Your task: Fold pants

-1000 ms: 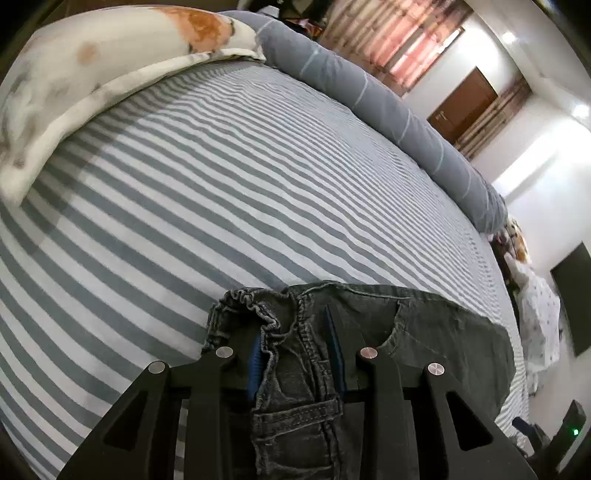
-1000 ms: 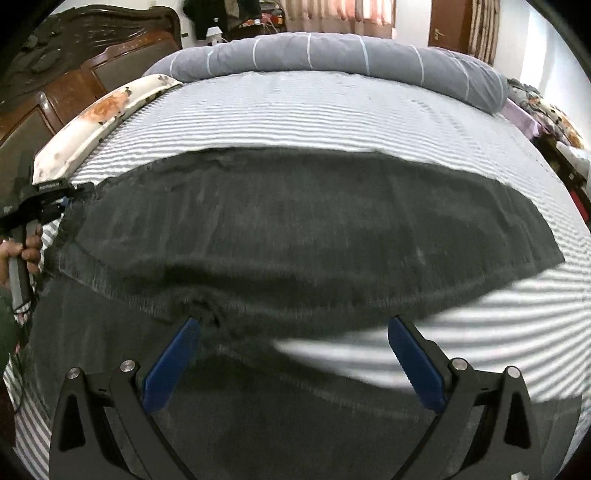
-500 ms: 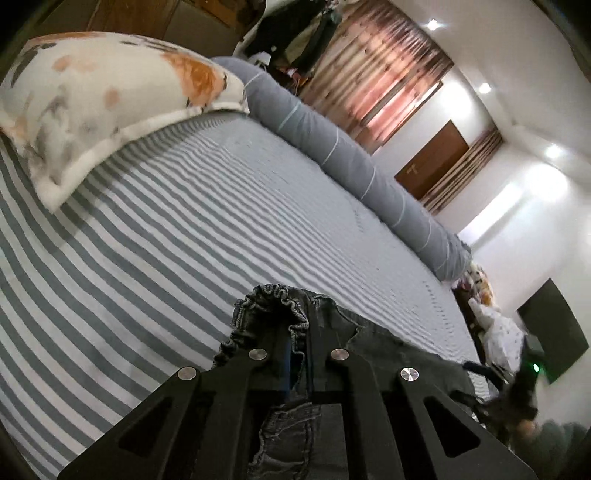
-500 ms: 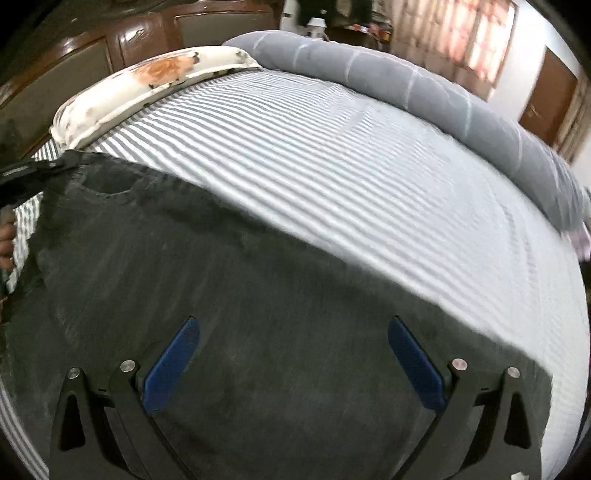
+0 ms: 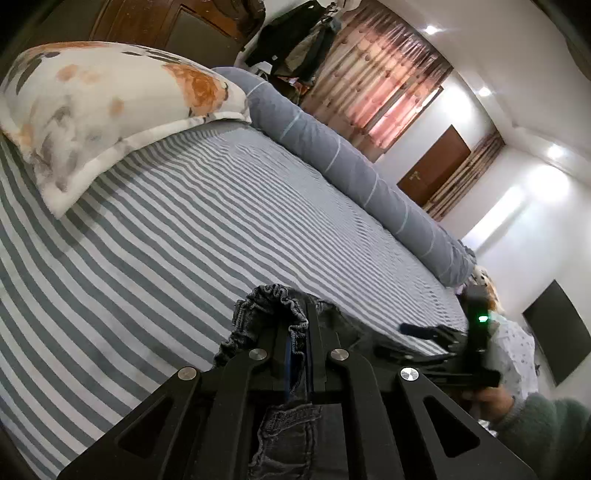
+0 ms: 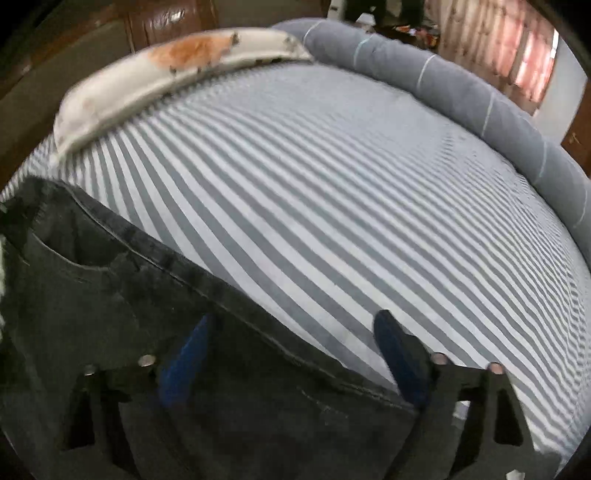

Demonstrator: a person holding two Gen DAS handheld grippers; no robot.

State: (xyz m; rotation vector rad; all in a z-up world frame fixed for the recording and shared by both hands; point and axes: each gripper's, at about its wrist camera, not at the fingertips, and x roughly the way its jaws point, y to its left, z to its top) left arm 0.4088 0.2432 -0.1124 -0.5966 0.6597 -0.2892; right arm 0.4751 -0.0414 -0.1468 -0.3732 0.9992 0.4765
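Dark grey denim pants (image 6: 122, 295) lie on a grey-and-white striped bed (image 6: 332, 206). In the left wrist view my left gripper (image 5: 297, 325) is shut on the pants' gathered elastic waistband (image 5: 273, 299). In the right wrist view my right gripper (image 6: 291, 332) is open, its blue pads wide apart just above the pants, one pad (image 6: 184, 354) over the fabric and the other (image 6: 397, 350) past the pants' far edge over the sheet. The right gripper also shows in the left wrist view (image 5: 424, 330), held by a hand in a green sleeve.
A floral pillow (image 5: 103, 103) lies at the head of the bed below a wooden headboard (image 5: 166, 29). A long grey bolster (image 5: 354, 173) runs along the far side. Curtains, a brown door (image 5: 434, 166) and a wall TV (image 5: 554, 332) lie beyond.
My left gripper closed onto the waistband and tilted up. My right gripper, still open, swung left and down toward the pants' far edge; the view blurs with motion.
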